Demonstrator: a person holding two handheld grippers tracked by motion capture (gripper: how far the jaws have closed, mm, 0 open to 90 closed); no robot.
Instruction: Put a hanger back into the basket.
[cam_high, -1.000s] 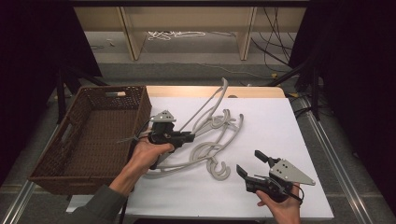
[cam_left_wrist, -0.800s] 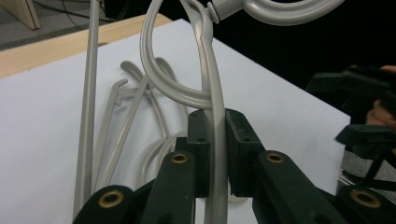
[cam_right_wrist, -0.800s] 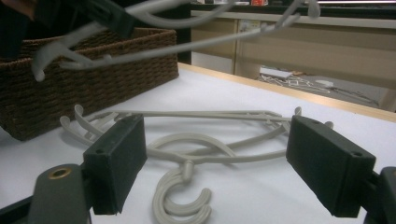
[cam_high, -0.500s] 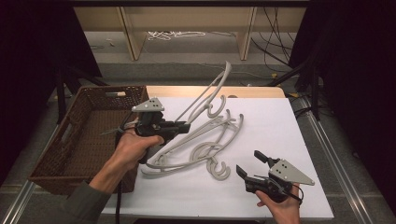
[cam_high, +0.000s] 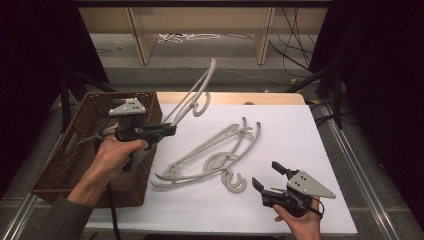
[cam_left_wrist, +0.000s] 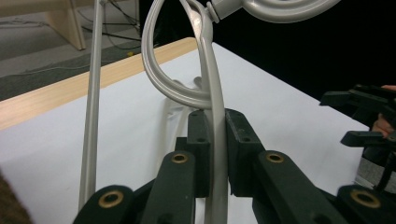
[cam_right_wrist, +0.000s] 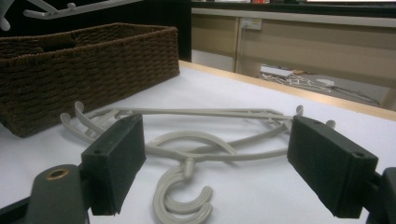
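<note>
We see table (cam_high: 300, 150) brightly lit from above, dark surround, soft shadows; near jaws blurred in both gripper views.

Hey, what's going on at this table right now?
A person is working with a gripper in each hand. The left gripper is shut on a grey plastic hanger and holds it in the air beside the wicker basket. Two more hangers lie tangled on the white table. The right gripper rests near the table's front edge, jaws open and empty, pointing toward those hangers.
</note>
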